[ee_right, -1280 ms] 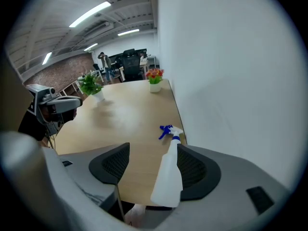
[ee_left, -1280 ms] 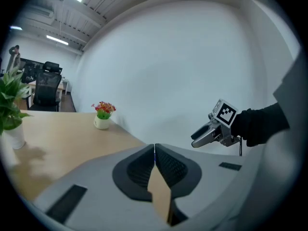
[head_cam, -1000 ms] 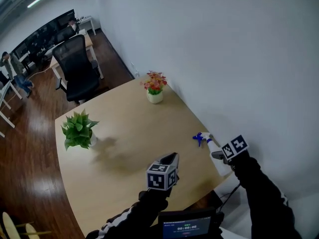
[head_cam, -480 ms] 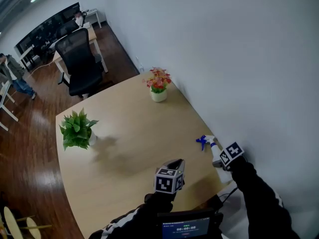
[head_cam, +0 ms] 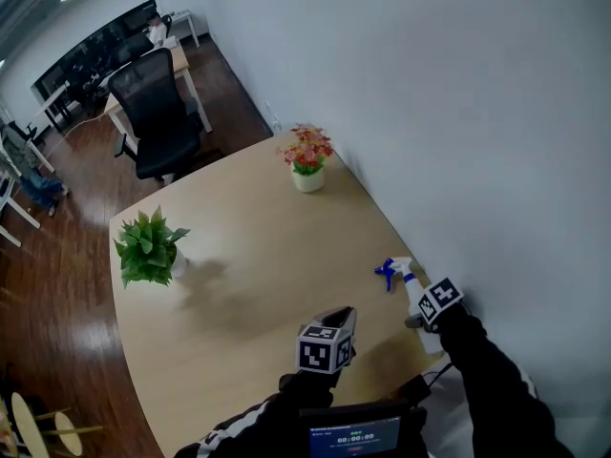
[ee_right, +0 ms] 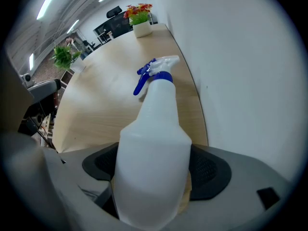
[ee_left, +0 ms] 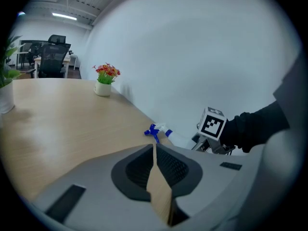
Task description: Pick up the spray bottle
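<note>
The spray bottle (head_cam: pixel 412 290), white with a blue trigger head, lies on its side on the wooden table (head_cam: pixel 248 256) close to the right edge, by the wall. My right gripper (head_cam: pixel 421 319) points steeply down over its body. In the right gripper view the bottle (ee_right: pixel 154 129) fills the space between the jaws of that gripper (ee_right: pixel 154 171), which are opening; a thin gap shows beside the right pad. My left gripper (head_cam: pixel 344 313) hovers over the table's near part, left of the bottle, shut and empty. The left gripper view shows this gripper (ee_left: pixel 155 148) with the bottle (ee_left: pixel 175 137) beyond it.
A green potted plant (head_cam: pixel 148 246) stands at the table's left, a small pot of red flowers (head_cam: pixel 307 158) at the far edge by the white wall. A black office chair (head_cam: pixel 153 113) is beyond the table. A small screen (head_cam: pixel 358 437) sits below my arms.
My right gripper has sunk onto the bottle's body. The left gripper has dropped a little and shifted right. The bottle has stayed where it lay.
</note>
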A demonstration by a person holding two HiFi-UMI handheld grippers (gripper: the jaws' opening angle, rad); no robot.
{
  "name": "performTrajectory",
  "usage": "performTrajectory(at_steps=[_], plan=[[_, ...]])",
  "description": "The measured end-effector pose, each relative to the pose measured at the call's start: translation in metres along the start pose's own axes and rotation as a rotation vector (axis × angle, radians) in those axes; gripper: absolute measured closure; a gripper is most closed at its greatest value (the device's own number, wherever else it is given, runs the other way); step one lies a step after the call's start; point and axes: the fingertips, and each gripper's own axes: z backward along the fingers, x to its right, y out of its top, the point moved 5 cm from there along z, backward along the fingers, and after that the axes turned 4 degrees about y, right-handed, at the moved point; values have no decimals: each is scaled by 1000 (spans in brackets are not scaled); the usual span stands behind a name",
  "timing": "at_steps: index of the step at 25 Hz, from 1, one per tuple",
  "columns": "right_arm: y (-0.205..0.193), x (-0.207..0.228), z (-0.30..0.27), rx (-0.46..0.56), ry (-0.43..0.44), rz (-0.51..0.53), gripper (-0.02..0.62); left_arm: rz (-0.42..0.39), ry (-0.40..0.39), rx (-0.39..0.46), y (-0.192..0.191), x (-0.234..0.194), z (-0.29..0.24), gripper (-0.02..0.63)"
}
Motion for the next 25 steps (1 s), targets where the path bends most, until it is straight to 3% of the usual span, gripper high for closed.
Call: performTrajectory(at_steps=[4,12,19,22,25], plan=[[-2,0,-14,24,23,-46,183,9,2,1,0,-8,-1,569],[5,-9,-1,114,83,-22,195,20,-1,30,5,-10,14,569],[38,-60,74,441,235,47,193,-14,63,162,28,-21,71,570],[44,-87,111,570,252,102,193,-23,69,222,35,-24,97,571],[41,-115,144,683,256,172,193,-84,67,319,43,-21,129,582]])
